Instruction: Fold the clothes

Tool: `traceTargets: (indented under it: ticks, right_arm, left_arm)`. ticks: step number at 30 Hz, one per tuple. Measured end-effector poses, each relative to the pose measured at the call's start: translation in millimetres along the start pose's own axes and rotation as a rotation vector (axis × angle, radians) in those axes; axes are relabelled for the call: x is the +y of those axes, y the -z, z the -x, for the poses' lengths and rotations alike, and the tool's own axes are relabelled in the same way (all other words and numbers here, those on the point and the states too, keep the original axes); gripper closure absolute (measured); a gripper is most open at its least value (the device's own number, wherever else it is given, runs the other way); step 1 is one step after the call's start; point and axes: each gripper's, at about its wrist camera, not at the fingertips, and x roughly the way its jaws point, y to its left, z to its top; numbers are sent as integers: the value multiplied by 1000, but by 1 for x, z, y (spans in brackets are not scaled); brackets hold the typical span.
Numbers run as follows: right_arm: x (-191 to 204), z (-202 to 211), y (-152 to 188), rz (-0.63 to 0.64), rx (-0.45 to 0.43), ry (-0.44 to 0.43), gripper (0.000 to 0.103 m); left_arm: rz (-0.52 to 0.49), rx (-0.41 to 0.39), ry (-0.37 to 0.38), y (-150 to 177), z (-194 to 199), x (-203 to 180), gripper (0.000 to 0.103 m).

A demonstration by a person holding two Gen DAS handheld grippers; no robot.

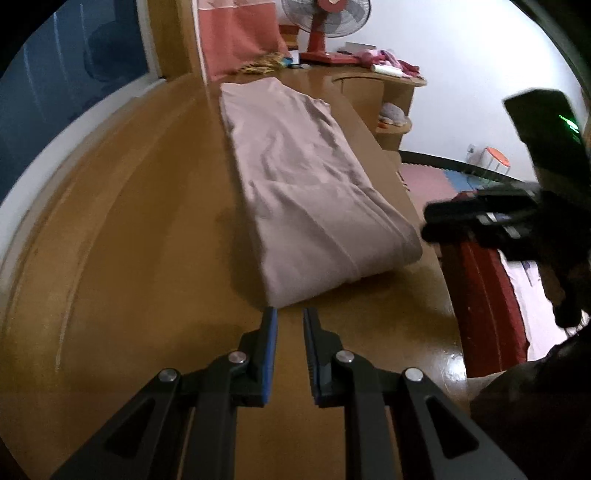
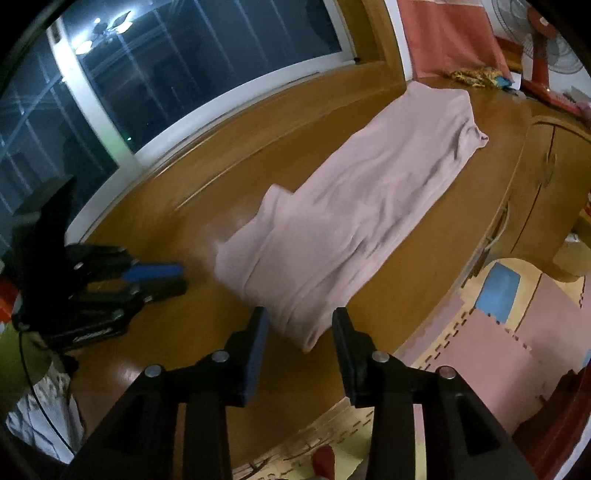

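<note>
— Where's the cloth?
— The folded pale pink fabric garment (image 1: pixel 310 184) lies along the glossy wooden tabletop (image 1: pixel 140 229), apparently near its right edge.
— Grippers?
— Left gripper (image 1: pixel 290 314) slightly parted, right gripper (image 2: pixel 300 314) wider; both empty.

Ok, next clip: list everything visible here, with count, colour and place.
garment: one, pale pink, folded into a long strip on the wooden surface
wooden surface: one, brown, under the garment
fan: one, red, far end of the surface
curtain: one, salmon, beside the fan
window: one, dark, white frame, along the surface
foam mats: several, pink and blue, floor
stool: one, orange, floor
left gripper: fingers narrowly apart, empty
right gripper: fingers apart, empty
</note>
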Motion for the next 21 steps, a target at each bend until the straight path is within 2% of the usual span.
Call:
traceTargets:
  ticks: [2, 5, 7, 10, 14, 21]
  right_arm:
    - [7, -17, 6, 21, 0, 37, 67]
    - [0, -35, 4, -4, 14, 49, 67]
    - [-5, -44, 0, -29, 16, 58, 67]
    - [-2, -37, 1, -52, -12, 115, 69]
    - [13, -23, 4, 24, -64, 131, 69]
    - [8, -64, -4, 10, -9, 102, 81]
  left_arm:
    - [20, -15, 8, 2, -8, 0, 90]
    - [61, -51, -19, 5, -19, 2, 90]
    - [95, -63, -9, 9, -24, 4, 90]
    - [134, -64, 8, 15, -31, 7, 90]
    - [123, -77, 13, 22, -33, 3, 90]
    - [135, -98, 29, 21, -35, 1, 90]
